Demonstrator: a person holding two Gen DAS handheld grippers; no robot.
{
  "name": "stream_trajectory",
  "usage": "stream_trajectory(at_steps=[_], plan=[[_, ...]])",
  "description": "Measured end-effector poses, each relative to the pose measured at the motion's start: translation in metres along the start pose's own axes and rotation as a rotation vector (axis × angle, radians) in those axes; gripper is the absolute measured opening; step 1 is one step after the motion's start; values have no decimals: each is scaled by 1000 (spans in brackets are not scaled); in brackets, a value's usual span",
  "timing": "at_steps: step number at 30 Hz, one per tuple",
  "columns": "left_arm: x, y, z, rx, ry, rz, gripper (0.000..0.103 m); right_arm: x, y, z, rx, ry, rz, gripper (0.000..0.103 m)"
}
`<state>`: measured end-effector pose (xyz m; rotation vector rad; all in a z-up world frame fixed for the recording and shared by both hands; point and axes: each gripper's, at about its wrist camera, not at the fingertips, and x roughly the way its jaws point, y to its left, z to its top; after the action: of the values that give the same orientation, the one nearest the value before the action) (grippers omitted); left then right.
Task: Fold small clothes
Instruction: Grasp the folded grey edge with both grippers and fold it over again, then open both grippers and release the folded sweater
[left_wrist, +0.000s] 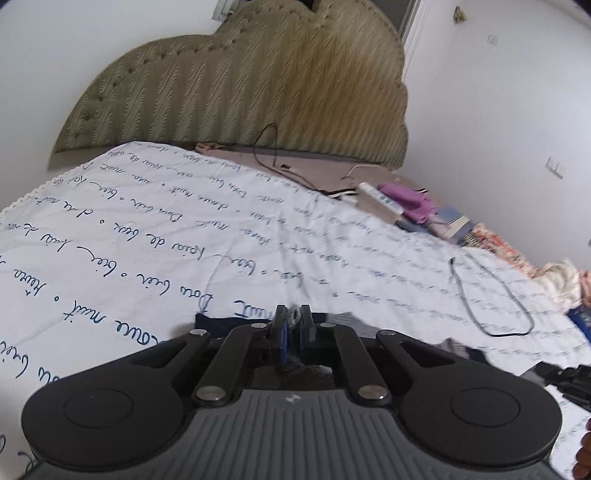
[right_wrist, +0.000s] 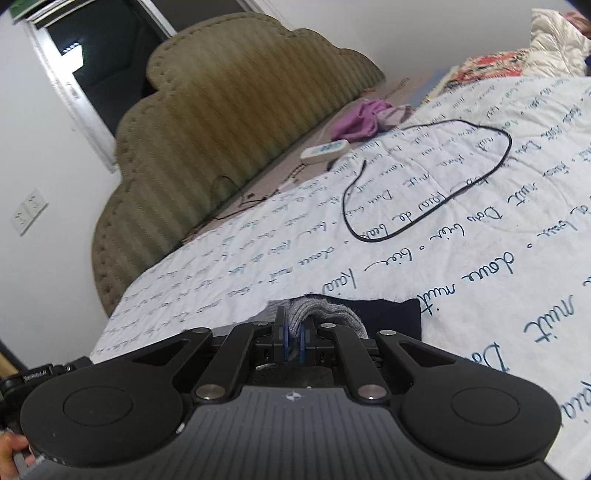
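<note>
A small garment of grey knit (right_wrist: 327, 314) with a dark navy part (right_wrist: 391, 314) lies on the white bedspread with blue script (right_wrist: 480, 229). My right gripper (right_wrist: 294, 326) is shut on a bunched fold of the grey knit, which bulges out past its fingertips. In the left wrist view my left gripper (left_wrist: 292, 317) is shut, with a frayed bit of the grey knit (left_wrist: 294, 313) pinched between its tips; the navy cloth (left_wrist: 212, 323) shows just beyond its left finger. Most of the garment is hidden under both grippers.
A black cable loop (right_wrist: 424, 177) lies on the bedspread further in. A white remote-like box (right_wrist: 325, 150) and purple cloth (right_wrist: 360, 118) sit near the padded olive headboard (right_wrist: 221, 129). Piled fabrics (left_wrist: 554, 277) lie at the right edge. The other gripper (left_wrist: 569, 380) shows at the right.
</note>
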<state>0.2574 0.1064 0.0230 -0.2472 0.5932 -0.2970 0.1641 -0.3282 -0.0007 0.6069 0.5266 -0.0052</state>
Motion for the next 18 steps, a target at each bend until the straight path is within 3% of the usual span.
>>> stream_trajectory(at_steps=[9,11,14,18], plan=[[30,8,7,-6,57,34,6,42,-19,1,72,60,-47,9],[31,12,7,-18,63,67,7,52,-22,-3,72,91,-68,18],[28,20,11,-33,62,88,10,55,-24,-5,71,99,-68,23],[17,27,19,-30,37,147,11,47,-15,-1,18,61,-73,50]])
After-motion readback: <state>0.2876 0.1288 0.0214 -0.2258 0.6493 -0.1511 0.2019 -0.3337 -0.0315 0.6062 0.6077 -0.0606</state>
